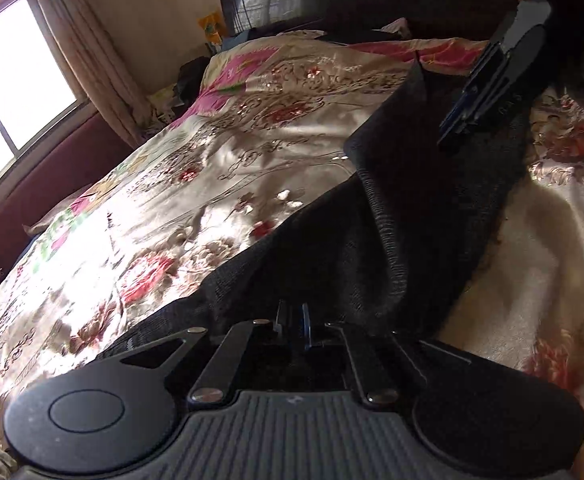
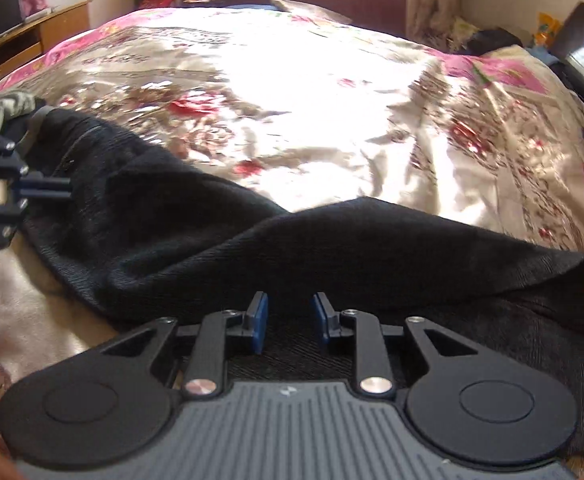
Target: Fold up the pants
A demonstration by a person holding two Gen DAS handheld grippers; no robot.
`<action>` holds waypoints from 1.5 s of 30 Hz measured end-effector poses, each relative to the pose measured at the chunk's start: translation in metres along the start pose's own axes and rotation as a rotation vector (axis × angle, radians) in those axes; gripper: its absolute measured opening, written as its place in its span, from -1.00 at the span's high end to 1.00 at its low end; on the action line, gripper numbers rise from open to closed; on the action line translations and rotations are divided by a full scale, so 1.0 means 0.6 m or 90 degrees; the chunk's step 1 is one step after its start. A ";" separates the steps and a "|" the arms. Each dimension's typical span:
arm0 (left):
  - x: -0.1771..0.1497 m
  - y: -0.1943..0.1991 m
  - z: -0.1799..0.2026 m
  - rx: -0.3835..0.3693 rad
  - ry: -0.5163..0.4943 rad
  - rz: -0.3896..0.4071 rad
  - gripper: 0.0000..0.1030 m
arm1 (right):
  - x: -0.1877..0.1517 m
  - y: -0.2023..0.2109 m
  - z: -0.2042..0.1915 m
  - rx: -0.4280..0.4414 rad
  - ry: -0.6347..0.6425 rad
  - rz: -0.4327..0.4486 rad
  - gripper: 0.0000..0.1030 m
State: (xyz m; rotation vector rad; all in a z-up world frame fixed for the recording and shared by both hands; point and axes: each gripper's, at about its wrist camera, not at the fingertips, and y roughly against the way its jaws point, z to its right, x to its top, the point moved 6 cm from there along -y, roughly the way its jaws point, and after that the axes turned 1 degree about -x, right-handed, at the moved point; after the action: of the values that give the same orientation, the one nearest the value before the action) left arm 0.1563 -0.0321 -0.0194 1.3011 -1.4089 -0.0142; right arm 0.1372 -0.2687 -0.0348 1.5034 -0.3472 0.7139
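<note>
On the floral bedspread (image 2: 292, 80) lay the black pants (image 2: 292, 248), stretched and partly doubled across its near side. Left gripper (image 1: 294, 326): fingers drawn close, pinching one end of the pants. Right gripper (image 2: 288, 322): blue pads (image 2: 261, 320) spread apart over the cloth, gripping nothing. Risk: the slippery satin could let the pants slide and the fold skew if only one end was pulled.

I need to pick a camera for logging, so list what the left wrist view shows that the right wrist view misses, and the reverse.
Left wrist only: a bright window and the dark headboard. Right wrist only: a wooden desk and a grey-green cloth by the pants' far end. Both: the black pants on the floral bedspread, the left tool shut on them, the right tool open.
</note>
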 end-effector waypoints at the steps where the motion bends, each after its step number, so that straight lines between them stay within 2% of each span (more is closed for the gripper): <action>1: 0.009 -0.012 0.016 -0.015 -0.006 0.000 0.54 | -0.006 -0.006 0.043 -0.017 -0.047 0.000 0.50; 4: 0.036 -0.053 0.063 -0.053 -0.021 -0.007 0.54 | -0.018 -0.022 0.152 -0.047 -0.173 0.010 0.50; 8: 0.057 -0.095 0.089 -0.058 -0.036 -0.018 0.54 | -0.015 -0.052 0.288 -0.067 -0.339 0.034 0.47; 13: 0.077 -0.120 0.082 -0.060 -0.015 -0.024 0.54 | 0.016 -0.091 0.388 -0.085 -0.452 0.070 0.40; 15: 0.079 -0.125 0.081 -0.056 -0.018 -0.026 0.53 | 0.027 -0.107 0.413 -0.090 -0.474 0.073 0.30; 22: 0.084 -0.132 0.083 -0.044 -0.022 -0.027 0.53 | 0.042 -0.156 0.447 -0.119 -0.516 0.070 0.27; 23: 0.085 -0.134 0.083 -0.038 -0.023 -0.026 0.53 | 0.044 -0.161 0.451 -0.123 -0.516 0.071 0.46; 24: 0.086 -0.134 0.084 -0.035 -0.024 -0.027 0.53 | 0.044 -0.163 0.453 -0.121 -0.518 0.070 0.87; 26: 0.090 -0.133 0.085 -0.026 -0.023 -0.026 0.53 | 0.048 -0.159 0.459 -0.089 -0.547 0.075 0.92; 28: 0.098 -0.131 0.085 -0.020 -0.023 -0.023 0.53 | 0.060 -0.134 0.457 -0.065 -0.551 0.103 0.92; 32: 0.125 -0.119 0.088 -0.004 -0.028 0.000 0.52 | 0.103 -0.033 0.444 -0.010 -0.528 0.182 0.93; 36: 0.156 -0.091 0.106 0.003 -0.041 0.043 0.11 | 0.133 0.096 0.427 0.029 -0.498 0.274 0.93; 38: 0.168 -0.075 0.125 0.007 -0.060 0.068 -0.02 | 0.119 0.147 0.421 0.032 -0.493 0.303 0.93; 40: 0.172 -0.067 0.143 0.000 -0.068 0.079 -0.08 | 0.083 0.181 0.419 0.019 -0.498 0.308 0.93; 43: 0.162 -0.071 0.171 -0.024 -0.074 0.068 -0.09 | -0.007 0.178 0.427 -0.037 -0.526 0.266 0.93; 45: 0.147 -0.083 0.197 -0.040 -0.086 0.044 -0.09 | -0.079 0.139 0.438 -0.094 -0.541 0.201 0.91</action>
State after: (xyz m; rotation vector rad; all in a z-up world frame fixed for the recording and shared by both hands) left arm 0.1310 -0.1852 -0.0313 1.2172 -1.5560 -0.1010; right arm 0.1063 -0.5417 0.0193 1.5643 -1.2703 0.2381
